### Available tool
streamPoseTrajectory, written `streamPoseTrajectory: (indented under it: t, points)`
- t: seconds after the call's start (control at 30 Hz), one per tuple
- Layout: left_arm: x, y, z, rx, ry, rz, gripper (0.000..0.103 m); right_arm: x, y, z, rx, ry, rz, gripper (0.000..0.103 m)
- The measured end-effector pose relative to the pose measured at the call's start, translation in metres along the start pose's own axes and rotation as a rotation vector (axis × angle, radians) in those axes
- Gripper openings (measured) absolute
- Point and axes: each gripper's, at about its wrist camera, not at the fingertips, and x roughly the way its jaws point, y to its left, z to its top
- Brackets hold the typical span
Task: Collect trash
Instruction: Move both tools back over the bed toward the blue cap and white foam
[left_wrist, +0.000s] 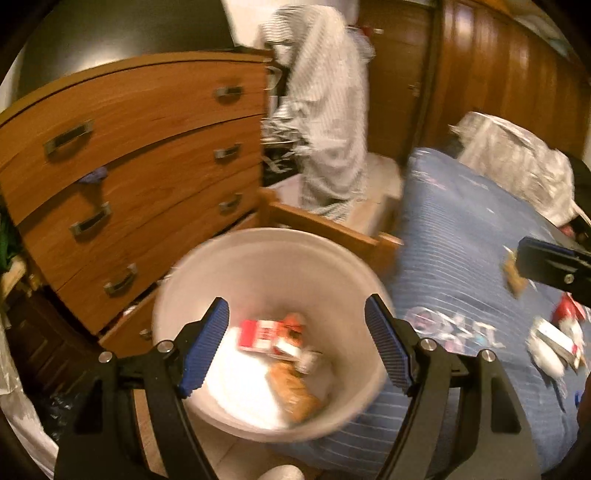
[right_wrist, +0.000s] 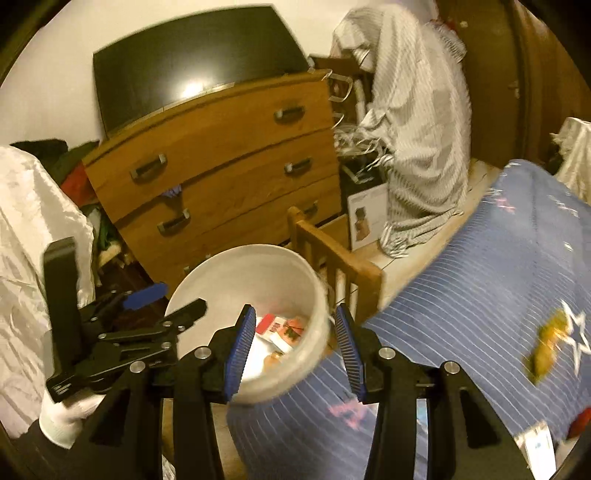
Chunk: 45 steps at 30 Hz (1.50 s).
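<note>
A white bucket (left_wrist: 266, 266) stands on the floor between the bed (left_wrist: 461, 229) and a wooden dresser (left_wrist: 140, 155), hard against the bed's blue striped cover. Down inside it lies trash: a red and white packet (left_wrist: 258, 334), an orange wrapper (left_wrist: 295, 323) beside it and a tan wrapper (left_wrist: 295, 391) nearer the bucket's wall.

The left gripper (left_wrist: 297, 345) hovers over the bucket's mouth with its fingers (left_wrist: 205, 347) well apart and nothing between them. The right gripper (right_wrist: 295, 349) hangs over the bucket's near rim by the bed's edge; its fingers (right_wrist: 242, 347) stand parted too, a narrower gap, and hold nothing.

More trash is on the bed cover: a yellow-brown wrapper (right_wrist: 546, 347) out in the middle, blurred, and in the left view a brown scrap (left_wrist: 515, 275) just by the right gripper's tip, with red and white pieces (left_wrist: 557, 339) near the cover's edge. What these are exactly I cannot tell through the blur.

A striped shirt (left_wrist: 325, 110) hangs beyond the bed's wooden footboard (left_wrist: 332, 229). A white-gloved hand (right_wrist: 62, 421) grips the left tool's handle
</note>
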Motion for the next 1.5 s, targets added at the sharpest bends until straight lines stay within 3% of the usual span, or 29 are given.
streamPoseTrajectory:
  t: [0.1, 0.2, 0.43, 0.53, 0.67, 0.77, 0.9, 1.03, 1.13, 1.23, 1.33, 1.5]
  points:
    - [-0.002, -0.048, -0.017, 0.059, 0.017, -0.084, 0.073, -0.049, -0.026, -0.038, 0.027, -0.052, -0.043, 0.046]
    - [0.006, -0.101, -0.037, 0.125, 0.063, -0.166, 0.073, -0.110, -0.069, -0.099, 0.085, -0.091, -0.124, 0.047]
    - [0.021, -0.228, -0.084, 0.308, 0.166, -0.351, 0.073, -0.209, -0.173, -0.239, 0.266, -0.070, -0.333, 0.051]
    - [0.023, -0.275, -0.101, 0.383, 0.186, -0.404, 0.073, -0.240, -0.210, -0.288, 0.361, -0.060, -0.389, 0.052]
    - [0.024, -0.336, -0.118, 0.452, 0.192, -0.448, 0.073, -0.263, -0.234, -0.329, 0.439, -0.074, -0.394, 0.053]
    - [0.029, -0.366, -0.126, 0.499, 0.180, -0.409, 0.073, -0.266, -0.242, -0.339, 0.465, -0.087, -0.383, 0.055]
    - [0.048, -0.360, -0.125, 0.478, 0.212, -0.359, 0.073, -0.265, -0.248, -0.341, 0.461, -0.090, -0.379, 0.056]
    - [0.063, -0.309, -0.108, 0.403, 0.215, -0.277, 0.073, -0.252, -0.250, -0.328, 0.442, -0.068, -0.384, 0.057]
    - [0.073, -0.257, -0.096, 0.334, 0.217, -0.181, 0.074, -0.253, -0.254, -0.335, 0.433, -0.055, -0.395, 0.061]
    - [0.074, -0.221, -0.087, 0.257, 0.222, -0.149, 0.074, -0.253, -0.257, -0.344, 0.435, -0.044, -0.404, 0.064]
    - [0.061, -0.218, -0.075, 0.243, 0.182, -0.175, 0.076, -0.250, -0.256, -0.352, 0.410, -0.025, -0.418, 0.066]
    - [0.053, -0.278, -0.075, 0.385, 0.163, -0.288, 0.085, -0.244, -0.254, -0.354, 0.365, -0.001, -0.447, 0.069]
